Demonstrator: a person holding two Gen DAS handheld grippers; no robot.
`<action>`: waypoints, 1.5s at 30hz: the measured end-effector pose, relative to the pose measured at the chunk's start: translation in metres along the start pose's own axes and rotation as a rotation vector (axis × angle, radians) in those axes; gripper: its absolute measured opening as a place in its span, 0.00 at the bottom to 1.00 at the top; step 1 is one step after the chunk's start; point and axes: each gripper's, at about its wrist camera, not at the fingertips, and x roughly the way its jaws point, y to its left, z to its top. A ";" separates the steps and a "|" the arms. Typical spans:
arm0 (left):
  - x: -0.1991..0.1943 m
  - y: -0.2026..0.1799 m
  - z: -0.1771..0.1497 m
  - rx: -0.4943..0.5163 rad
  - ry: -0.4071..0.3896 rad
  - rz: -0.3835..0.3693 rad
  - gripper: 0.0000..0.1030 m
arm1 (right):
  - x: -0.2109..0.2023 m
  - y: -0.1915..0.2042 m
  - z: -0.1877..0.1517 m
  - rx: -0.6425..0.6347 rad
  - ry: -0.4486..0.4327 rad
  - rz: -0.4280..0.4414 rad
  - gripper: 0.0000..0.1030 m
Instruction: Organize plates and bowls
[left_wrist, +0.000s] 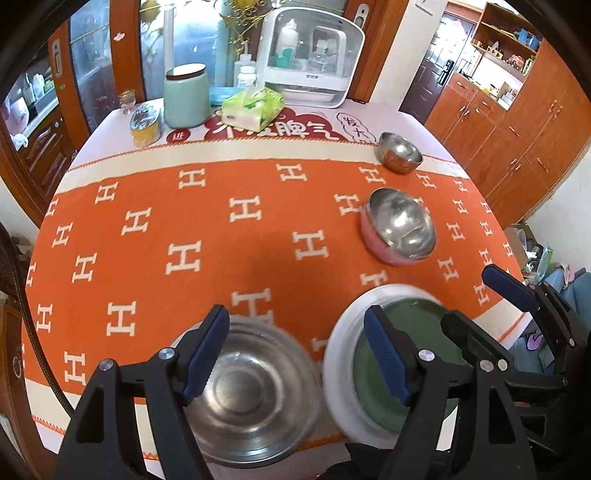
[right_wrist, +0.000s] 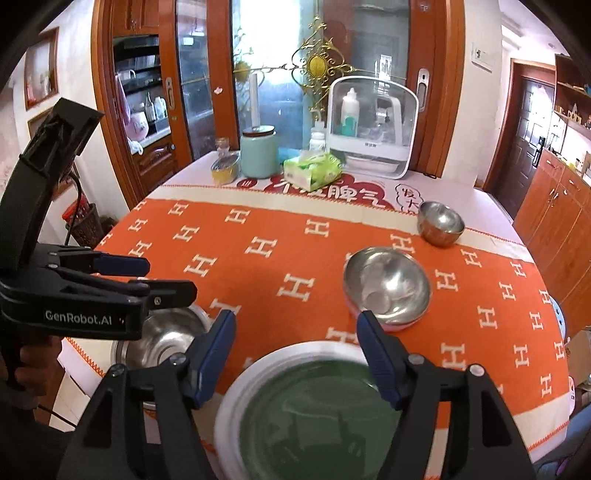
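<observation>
Orange cloth (left_wrist: 221, 229) with white H marks covers the desk (right_wrist: 491, 214) I work over.

Item one: steel bowl (left_wrist: 243, 391), large, at the near edge on my left. My left hand-held gripper (left_wrist: 295, 354) hangs above it, blue pads spread wide, nothing between them touching either pad. In the right wrist view the same bowl (right_wrist: 162, 339) shows partly behind that gripper (right_wrist: 147, 277).

Item two: white plate (right_wrist: 236, 398) at the near edge, just beside the steel bowl, with a green plate (right_wrist: 314, 413) nested in it. My right hand-held gripper (right_wrist: 295, 354) sits over the stack, pads apart and clear of the rim. In the left wrist view the stack (left_wrist: 340, 369) lies right of the bowl, and one blue finger (left_wrist: 509, 291) of the right gripper shows at the far right.

Item three: pink bowl (left_wrist: 384, 254) with a steel inside, mid-desk on the right, apart from the plates.

Item four: small steel bowl (left_wrist: 400, 153), farther back on the right, at the edge of the orange cloth.

Sundries along the far edge: mint jar (left_wrist: 184, 96), yellow tin (left_wrist: 146, 125), tissue pack (left_wrist: 255, 107), white cabinet (left_wrist: 310, 59) with bottles inside.

A hand (right_wrist: 37, 358) grips the left gripper's handle in the right wrist view.
</observation>
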 end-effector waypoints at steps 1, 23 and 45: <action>0.000 -0.006 0.003 0.003 -0.002 0.007 0.72 | -0.002 -0.008 0.002 -0.006 -0.009 0.008 0.67; 0.035 -0.107 0.045 -0.022 -0.057 0.120 0.80 | 0.033 -0.119 0.009 -0.032 0.023 0.067 0.68; 0.155 -0.115 0.072 -0.106 0.097 0.143 0.81 | 0.130 -0.178 0.001 0.121 0.230 0.178 0.68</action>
